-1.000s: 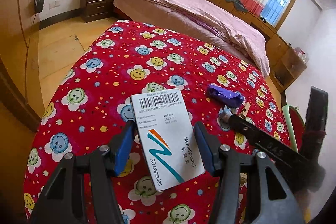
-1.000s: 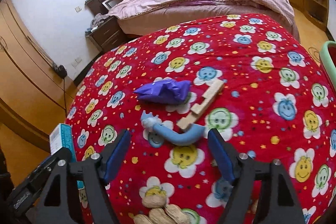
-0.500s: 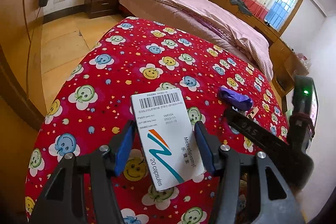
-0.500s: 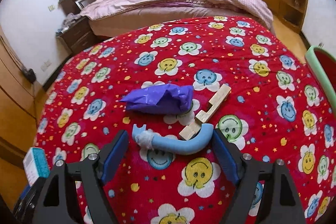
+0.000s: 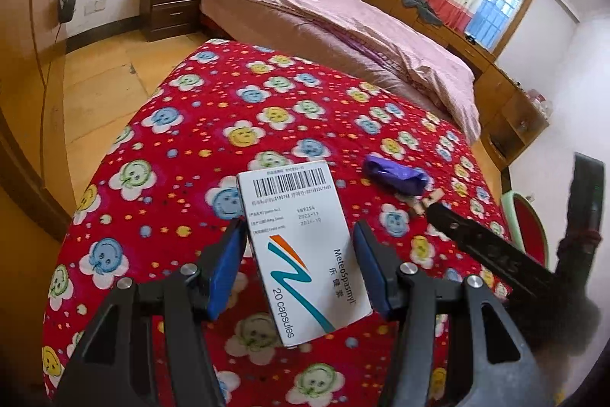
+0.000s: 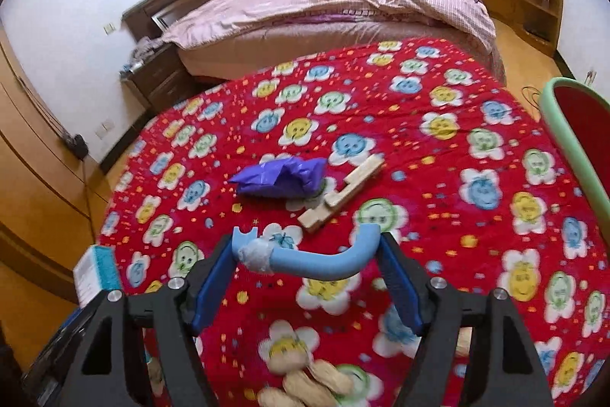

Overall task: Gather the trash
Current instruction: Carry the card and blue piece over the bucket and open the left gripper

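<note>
My left gripper [image 5: 299,231] is shut on a white medicine box [image 5: 301,254] and holds it above the red smiley-flower tablecloth [image 5: 171,178]. The box [image 6: 97,269] also shows at the lower left of the right wrist view. My right gripper [image 6: 307,243] has its jaws closing on a curved blue tube [image 6: 320,267], whose two ends touch the blue pads. Beyond it lie a crumpled purple bag [image 6: 282,178] and a wooden block [image 6: 343,195]. The purple bag [image 5: 394,176] lies right of the box in the left wrist view.
Peanut shells [image 6: 316,380] lie on the cloth just under the right gripper. A red seat with a green rim [image 6: 572,147] stands at the table's right edge. A pink-covered bed [image 6: 343,2], a nightstand [image 5: 171,2] and wooden cabinets stand behind the table.
The right gripper's jaws have narrowed onto the blue tube, and the tube now sits clear of the wooden block it touched before. The left gripper still holds the box.
</note>
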A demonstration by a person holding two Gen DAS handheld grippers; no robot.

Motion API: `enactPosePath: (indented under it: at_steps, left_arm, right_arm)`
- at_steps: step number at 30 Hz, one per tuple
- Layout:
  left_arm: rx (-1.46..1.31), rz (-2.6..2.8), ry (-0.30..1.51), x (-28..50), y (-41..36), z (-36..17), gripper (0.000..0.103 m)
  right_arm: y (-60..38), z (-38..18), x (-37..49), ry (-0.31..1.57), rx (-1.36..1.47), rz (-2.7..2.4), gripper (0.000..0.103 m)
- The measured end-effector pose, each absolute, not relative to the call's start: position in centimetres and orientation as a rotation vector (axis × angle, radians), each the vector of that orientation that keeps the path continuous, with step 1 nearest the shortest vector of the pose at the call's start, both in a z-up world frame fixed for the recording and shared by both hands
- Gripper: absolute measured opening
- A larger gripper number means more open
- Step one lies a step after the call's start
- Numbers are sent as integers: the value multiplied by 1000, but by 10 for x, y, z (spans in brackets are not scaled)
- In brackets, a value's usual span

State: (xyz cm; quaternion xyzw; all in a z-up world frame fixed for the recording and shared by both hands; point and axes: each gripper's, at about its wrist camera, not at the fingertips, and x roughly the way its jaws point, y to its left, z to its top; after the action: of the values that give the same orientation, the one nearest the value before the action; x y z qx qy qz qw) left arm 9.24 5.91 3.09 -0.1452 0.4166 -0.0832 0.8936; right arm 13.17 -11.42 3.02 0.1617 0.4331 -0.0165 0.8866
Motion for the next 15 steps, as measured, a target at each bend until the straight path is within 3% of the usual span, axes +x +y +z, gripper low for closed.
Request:
enactPosePath:
  at_steps: [15]
  left_arm:
    - [-210,-400,834,83,-35,80,58]
  right_arm:
    - [-220,94,63,743,421,-95,76]
